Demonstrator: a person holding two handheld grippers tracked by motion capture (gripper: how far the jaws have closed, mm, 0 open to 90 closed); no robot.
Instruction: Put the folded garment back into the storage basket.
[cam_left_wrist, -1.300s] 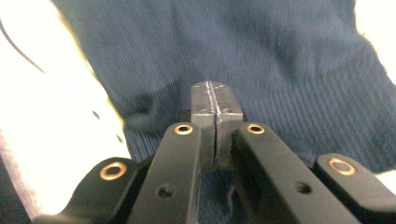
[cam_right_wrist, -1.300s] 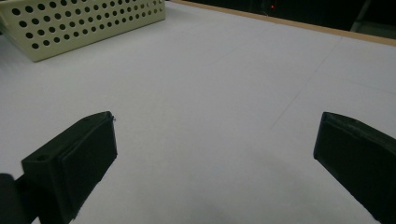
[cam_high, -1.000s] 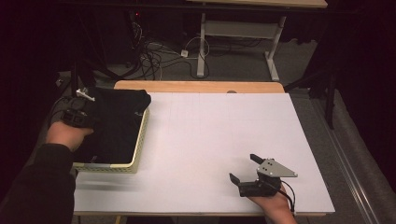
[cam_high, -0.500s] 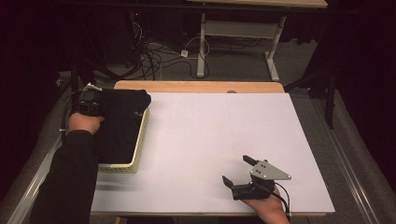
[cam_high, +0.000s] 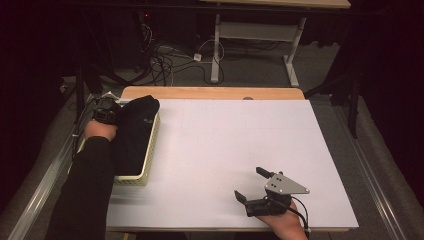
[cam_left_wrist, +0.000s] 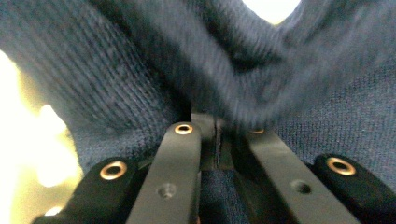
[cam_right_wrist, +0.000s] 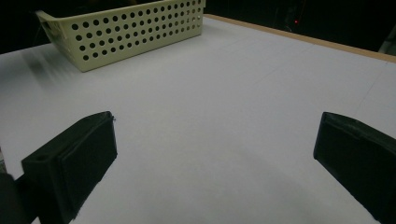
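Dark knitted cloth (cam_left_wrist: 140, 70) is pinched in the clenched left gripper (cam_high: 106, 111) over the far end of the pale perforated basket (cam_high: 150, 150) at the table's (cam_high: 240, 130) left, apparently to be lifted out. Right gripper (cam_high: 252, 187), near right, is held agape, empty.

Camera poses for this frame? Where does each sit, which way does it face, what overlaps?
High view: overhead, facing forward-down on the table; both forearms, left gripper, right gripper.
Left gripper view: on the left gripper, along shut jaws pinching dark knit garment.
Right gripper view: along open jaws toward the basket.
Shared: high and right views both show the basket.
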